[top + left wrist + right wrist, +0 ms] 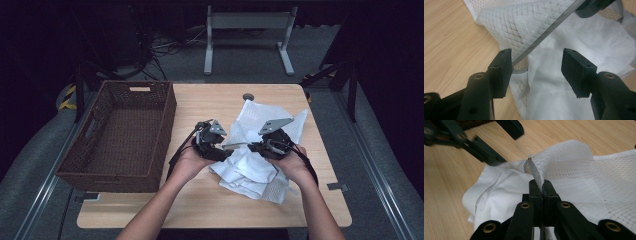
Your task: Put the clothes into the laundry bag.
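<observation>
Mesh bag (574,170) edge in R claw (541,182)

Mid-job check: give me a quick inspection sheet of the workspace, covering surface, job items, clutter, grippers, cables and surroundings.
Surface: light wooden table.
Job's things: white mesh bag with white cloth inside, bunched at centre-right; its grey edge strip is pulled taut.
Clutter: brown wicker basket at left; small round dark fitting at the far edge.
Grippers: left gripper open, jaws either side of the strip; right gripper shut on the strip.
Cables: one trails from each gripper; more on the floor behind.
Surroundings: dark room, grey metal frame beyond the table.
</observation>
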`<state>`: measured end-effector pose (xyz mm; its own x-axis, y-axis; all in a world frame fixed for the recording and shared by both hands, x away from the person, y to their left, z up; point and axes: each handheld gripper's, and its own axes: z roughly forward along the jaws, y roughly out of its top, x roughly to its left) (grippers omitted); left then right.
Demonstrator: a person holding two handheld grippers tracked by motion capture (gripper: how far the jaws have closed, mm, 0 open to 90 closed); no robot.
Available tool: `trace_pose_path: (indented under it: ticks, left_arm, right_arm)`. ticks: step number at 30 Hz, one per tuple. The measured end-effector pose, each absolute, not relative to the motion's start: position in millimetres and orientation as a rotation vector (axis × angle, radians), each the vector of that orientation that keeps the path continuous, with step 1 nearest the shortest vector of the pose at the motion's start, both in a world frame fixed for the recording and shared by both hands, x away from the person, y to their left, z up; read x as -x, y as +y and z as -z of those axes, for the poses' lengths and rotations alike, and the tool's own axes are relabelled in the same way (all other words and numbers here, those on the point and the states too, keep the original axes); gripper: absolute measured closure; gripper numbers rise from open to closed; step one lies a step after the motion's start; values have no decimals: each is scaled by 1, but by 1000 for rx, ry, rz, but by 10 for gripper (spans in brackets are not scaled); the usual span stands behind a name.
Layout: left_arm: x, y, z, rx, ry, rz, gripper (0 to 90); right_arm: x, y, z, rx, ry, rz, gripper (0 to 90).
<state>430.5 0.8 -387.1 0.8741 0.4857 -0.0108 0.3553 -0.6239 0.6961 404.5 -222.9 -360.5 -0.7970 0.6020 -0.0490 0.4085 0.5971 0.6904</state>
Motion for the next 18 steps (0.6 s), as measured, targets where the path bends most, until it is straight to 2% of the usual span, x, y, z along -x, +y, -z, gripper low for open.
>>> trace_pose_path:
  ticks: [3,5,6,9,11,15,18]
  left_arm:
    - [-435,-10,393,-2309,581,-254,428]
    - [-435,-17,395,-2313,565,-266,473]
    - [-435,-20,396,-2320,560,-278,516]
    - [-436,-21,395,-2318,548,-260,757]
    - [-436,-18,392,-2305,543,-234,880]
    - [-437,-13,388,-2301,553,-198,888]
    - [-438,-9,385,-2289,574,-170,889]
  right_arm:
    - [-404,-223,359,-821,2554,-1009,880]
    - [-403,-223,358,-815,2557,-1013,880]
    - [-403,-223,358,-811,2556,-1018,880]
    - [-401,-223,356,-807,2554,-1023,879]
    - [-401,-223,356,-805,2551,-1023,877]
    - [-401,-224,357,-812,2552,-1023,858]
    - [-402,-224,360,-824,2554,-1013,778]
